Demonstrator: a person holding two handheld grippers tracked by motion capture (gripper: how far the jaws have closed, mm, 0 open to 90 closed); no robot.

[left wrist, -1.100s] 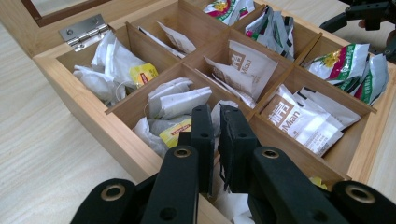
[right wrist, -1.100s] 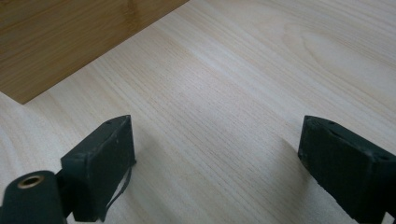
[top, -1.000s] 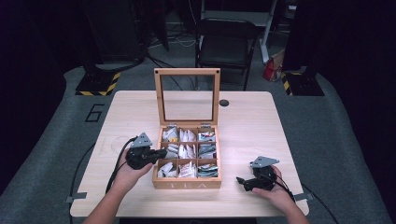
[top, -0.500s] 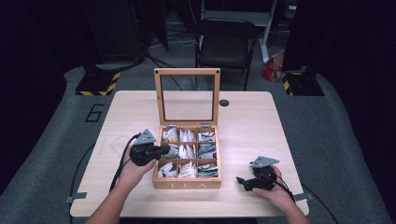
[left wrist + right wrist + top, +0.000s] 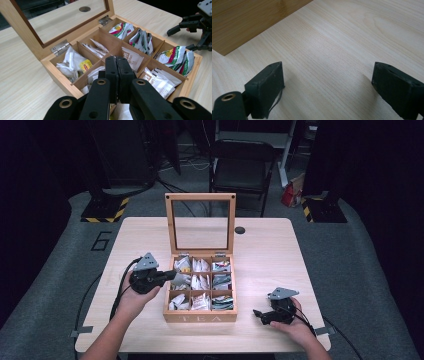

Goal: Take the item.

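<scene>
Box: nine-compartment bamboo tea box (image 5: 201, 316) with its glass lid upright, table centre, holding paper tea sachets (image 5: 131, 58).
Left gripper (image 5: 171, 275): at the box's 9 o'clock edge, jaws pressed together, nothing visibly gripped.
Right gripper (image 5: 260, 315): 3 o'clock of box, on pale wooden table (image 5: 265, 250), jaws spread wide, empty.

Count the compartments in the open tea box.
9 in the tea box: three rows of three, back, middle and front, all holding tea bags. The left gripper overhangs the middle-left one.

upright lid (image 5: 200, 222) blocks box (image 5: 200, 316) rear, front open
</scene>
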